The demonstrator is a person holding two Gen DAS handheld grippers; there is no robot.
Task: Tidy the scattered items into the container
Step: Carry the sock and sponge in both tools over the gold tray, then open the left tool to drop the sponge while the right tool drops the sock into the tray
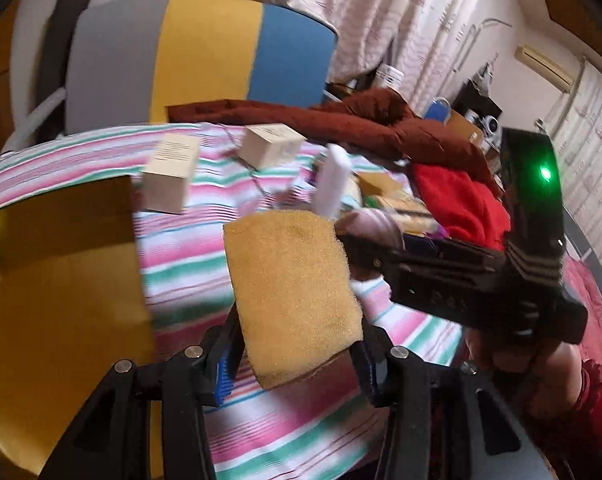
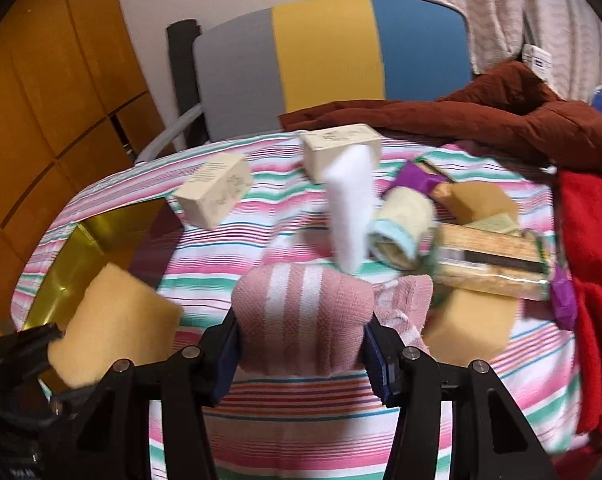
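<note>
My left gripper (image 1: pixel 297 360) is shut on a yellow sponge (image 1: pixel 293 300), held above the striped cloth just right of the gold container (image 1: pixel 61 260). My right gripper (image 2: pixel 301 354) is shut on a rolled pink striped towel (image 2: pixel 301 320). In the right wrist view the left gripper (image 2: pixel 25 356) and its sponge (image 2: pixel 117 328) hang over the gold container's (image 2: pixel 81 248) near edge. The left wrist view shows the right gripper (image 1: pixel 365 252) at the right with the pink towel (image 1: pixel 371 220) in its tip. A white block (image 2: pixel 351 216) stands upright beyond the towel.
Two cream boxes (image 2: pixel 215 190) (image 2: pixel 341 148) lie at the far side of the striped cloth (image 2: pixel 301 420). A rolled pale cloth (image 2: pixel 401 228), more sponges (image 2: pixel 469 324), a wrapped packet (image 2: pixel 493 264) and purple items (image 2: pixel 415 178) sit at the right. Red fabric (image 2: pixel 593 260), a brown blanket and a chair border the table.
</note>
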